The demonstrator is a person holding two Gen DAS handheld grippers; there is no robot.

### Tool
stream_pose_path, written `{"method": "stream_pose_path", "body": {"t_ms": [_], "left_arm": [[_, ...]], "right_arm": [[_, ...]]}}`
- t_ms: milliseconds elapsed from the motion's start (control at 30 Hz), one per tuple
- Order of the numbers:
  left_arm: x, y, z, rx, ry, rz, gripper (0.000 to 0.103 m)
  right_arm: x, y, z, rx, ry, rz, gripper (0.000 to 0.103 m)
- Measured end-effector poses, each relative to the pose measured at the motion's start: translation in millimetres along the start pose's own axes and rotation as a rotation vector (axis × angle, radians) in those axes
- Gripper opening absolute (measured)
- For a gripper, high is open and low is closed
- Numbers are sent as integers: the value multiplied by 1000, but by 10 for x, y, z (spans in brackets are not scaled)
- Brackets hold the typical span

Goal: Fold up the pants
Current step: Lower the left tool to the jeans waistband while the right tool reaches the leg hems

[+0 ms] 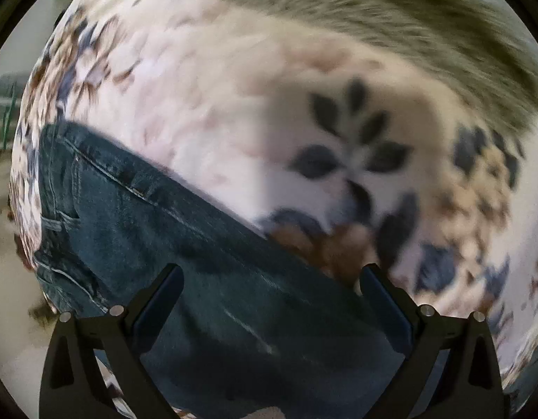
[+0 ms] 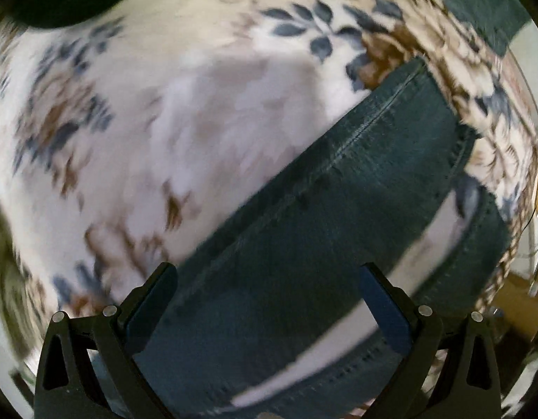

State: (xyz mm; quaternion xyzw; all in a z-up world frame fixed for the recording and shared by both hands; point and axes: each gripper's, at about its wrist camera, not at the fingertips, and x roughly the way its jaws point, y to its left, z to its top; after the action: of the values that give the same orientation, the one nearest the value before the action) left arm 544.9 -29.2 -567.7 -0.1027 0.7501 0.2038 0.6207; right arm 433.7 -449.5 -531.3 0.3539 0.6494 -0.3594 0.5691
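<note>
Surface: I see a fleecy blanket [image 1: 206, 80] printed with blue leaves and brown flowers on white; it fills most of both views, and I cannot tell what lies under it.
Room: on my left view a pale floor [image 1: 3, 279] and a green rail [image 1: 8, 115] show past the blanket's edge at far left; a band of olive fabric [image 1: 391, 10] runs along the top. On my right view a dark green cloth [image 2: 478, 3] sits at the top right corner, and brown flooring [image 2: 513, 300] shows low on the right.
Pants: dark blue jeans [image 1: 157, 230] lie flat on the blanket. The left view shows the waist end with pocket stitching at far left; the right view shows both legs [image 2: 373, 181] with hems toward the upper right and a strip of blanket between them.
Left tongs: the left tongs [image 1: 270, 276] stand wide open just over the denim, gripping nothing.
Right tongs: the right tongs [image 2: 267, 274] are also spread wide, over the nearer leg, gripping nothing.
Hard to make out: both views are smeared by motion blur. The jeans run off the bottom of each frame, behind the tongs. I cannot tell whether the fingers touch the cloth.
Containers: I can make out none.
</note>
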Motion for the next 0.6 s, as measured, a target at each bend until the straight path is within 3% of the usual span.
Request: {"method": "stream_pose_path", "body": {"t_ms": [233,333,467,533,567,600], "left_arm": [[108,336,126,-150,10,7,101],[23,479,147,-206,-22,-21,72],[-127,620,126,-228,-57,-32,27],[-204,730,93,-228,-78,-61,17],[-270,785,41,-232,-96,-87,13],[-329,832,-10,-231,-111,-103,12]], "right_arm": [[403,-20,298,112,49,-37,103],[505,-24,345,137,61,-34,102],[559,-63,385,151,55,-49,78],[529,-81,368,156,59,-39,64],[521,-87,369,155,64,-24,46],[515,-94,362,151,71,-12,38]]}}
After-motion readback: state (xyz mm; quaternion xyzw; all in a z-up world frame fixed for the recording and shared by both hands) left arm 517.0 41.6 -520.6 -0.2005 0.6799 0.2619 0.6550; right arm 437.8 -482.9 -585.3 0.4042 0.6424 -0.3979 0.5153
